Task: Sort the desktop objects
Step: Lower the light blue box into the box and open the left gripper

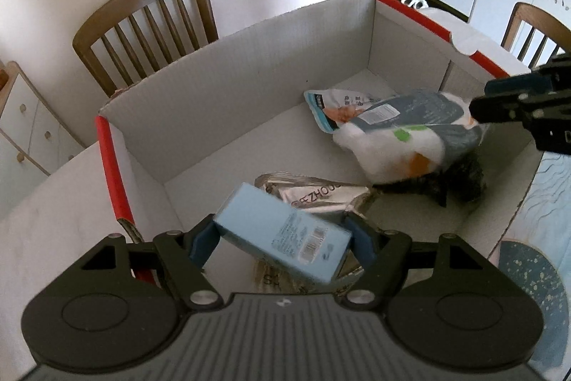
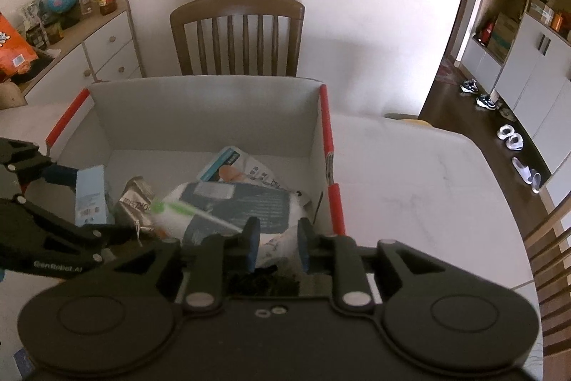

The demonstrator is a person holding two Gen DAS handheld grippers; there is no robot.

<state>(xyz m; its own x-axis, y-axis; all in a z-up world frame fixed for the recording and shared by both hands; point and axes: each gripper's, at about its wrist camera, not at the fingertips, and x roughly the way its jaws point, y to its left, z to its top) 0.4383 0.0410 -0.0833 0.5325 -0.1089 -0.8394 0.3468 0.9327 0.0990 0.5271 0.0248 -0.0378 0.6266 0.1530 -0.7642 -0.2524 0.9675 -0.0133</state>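
Note:
A white cardboard box (image 1: 214, 102) with red edges stands on the table. My left gripper (image 1: 282, 225) hangs over its near left corner, shut on a tilted light blue carton (image 1: 285, 231), one pad on each end. From the right, my right gripper (image 1: 480, 99) reaches over the box with its jaws a little apart and nothing pressed between them. Just below it is a blurred white and grey packet (image 1: 403, 134). In the right wrist view that packet (image 2: 232, 202) lies beyond my right gripper (image 2: 278, 231). Inside the box lie a silver foil pouch (image 1: 321, 195), a blue-white pouch (image 1: 332, 106) and a dark furry thing (image 1: 456, 181).
A wooden chair (image 2: 237, 34) stands behind the box against the white wall. A white drawer cabinet (image 2: 103, 52) with jars and bags is at the far left. White tabletop (image 2: 410, 195) lies right of the box, and a blue patterned mat (image 1: 535, 256) lies beside it.

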